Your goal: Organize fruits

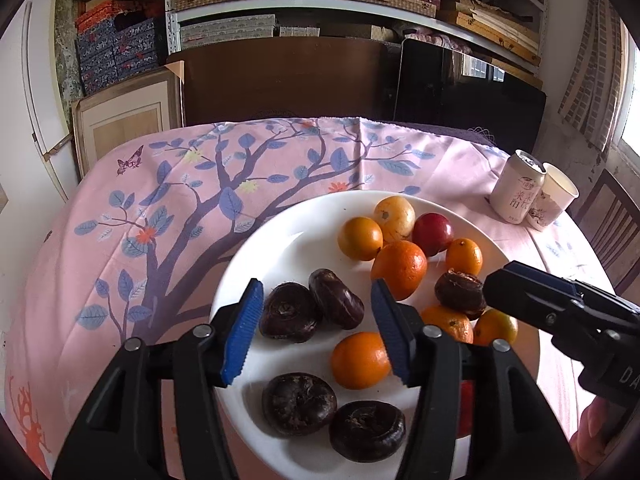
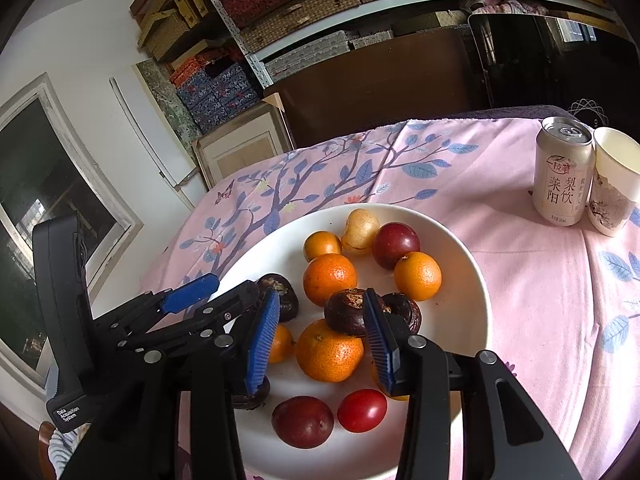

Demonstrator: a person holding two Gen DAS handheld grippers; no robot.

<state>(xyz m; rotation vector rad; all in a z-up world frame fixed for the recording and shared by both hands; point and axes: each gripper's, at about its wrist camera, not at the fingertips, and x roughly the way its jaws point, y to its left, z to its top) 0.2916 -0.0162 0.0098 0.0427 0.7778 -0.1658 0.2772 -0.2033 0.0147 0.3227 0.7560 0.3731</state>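
Our left gripper (image 1: 316, 328) and right gripper (image 2: 320, 336), fingers wide, hover over round white ceramic plate (image 1: 280, 248), frame centre, bearing oranges, chestnuts.

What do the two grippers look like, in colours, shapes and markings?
Both the left gripper and the right gripper have black plastic arms with silver pivot bolts and ribbed blue pads. The left gripper's black housing bears white lettering, "Data Acquisition System". No cables show.

Glossy white plate (image 1: 280, 248) on matt printed cloth (image 1: 160, 208); ribbed blue gripper pads (image 1: 240, 336).
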